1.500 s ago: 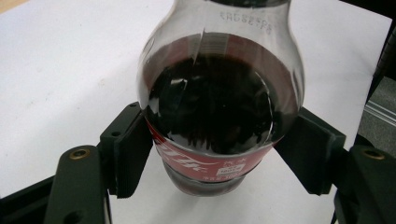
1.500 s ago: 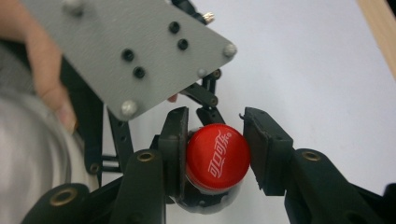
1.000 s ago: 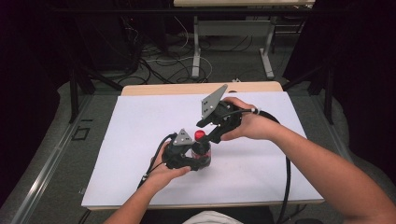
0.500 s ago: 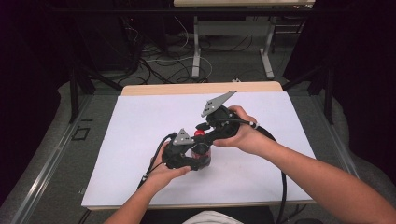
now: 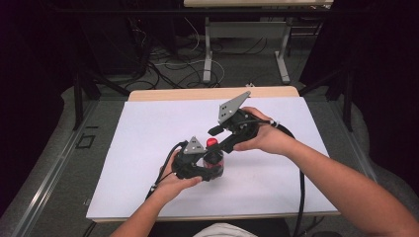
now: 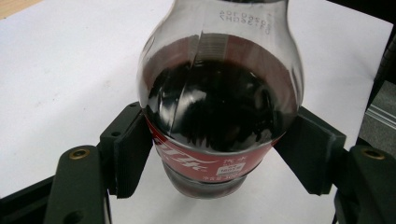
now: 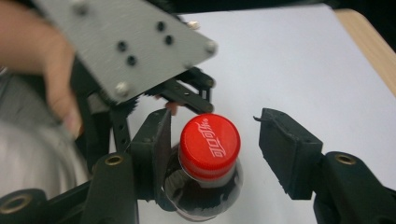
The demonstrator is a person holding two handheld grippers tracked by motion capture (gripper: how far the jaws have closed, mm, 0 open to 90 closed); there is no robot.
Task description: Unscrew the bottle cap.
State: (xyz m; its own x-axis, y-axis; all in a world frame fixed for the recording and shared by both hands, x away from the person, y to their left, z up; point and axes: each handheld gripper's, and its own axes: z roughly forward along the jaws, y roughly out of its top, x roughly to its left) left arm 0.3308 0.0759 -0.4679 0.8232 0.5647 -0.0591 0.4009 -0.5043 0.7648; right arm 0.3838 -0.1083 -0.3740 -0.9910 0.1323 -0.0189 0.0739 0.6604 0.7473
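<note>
Bottle (image 6: 219, 112): I see a small cola bottle with dark liquid, a red label and a red cap (image 7: 210, 144), standing upright on the white sheet (image 5: 148, 148), near the middle of the table and toward the near edge.

Left gripper (image 5: 210, 165): I read its jaws as closed against the bottle's body at label height, one black pad pressing each side in the left gripper view. The person's left hand (image 5: 175, 182) holds it from the near side.

Right gripper (image 7: 212, 140): it reaches in from the far right and sits over the bottle's top. I see its jaws part open around the cap; the left pad is against or just beside the cap, the right pad stands apart with white sheet showing in the gap. I cannot tell whether the left pad truly touches. The person's right hand (image 5: 264, 138) grips its body.

Grey plates: one three-cornered plate (image 5: 233, 106) rides tilted on the right gripper; another (image 7: 126, 42) on the left gripper shows large in the right gripper view.

Cables: a black cable (image 5: 300, 187) trails from the right gripper toward the near edge.

Table (image 5: 212, 93): wooden edge shows along the far side beyond the sheet.

Floor behind: loose cables and metal table legs (image 5: 207, 49).
</note>
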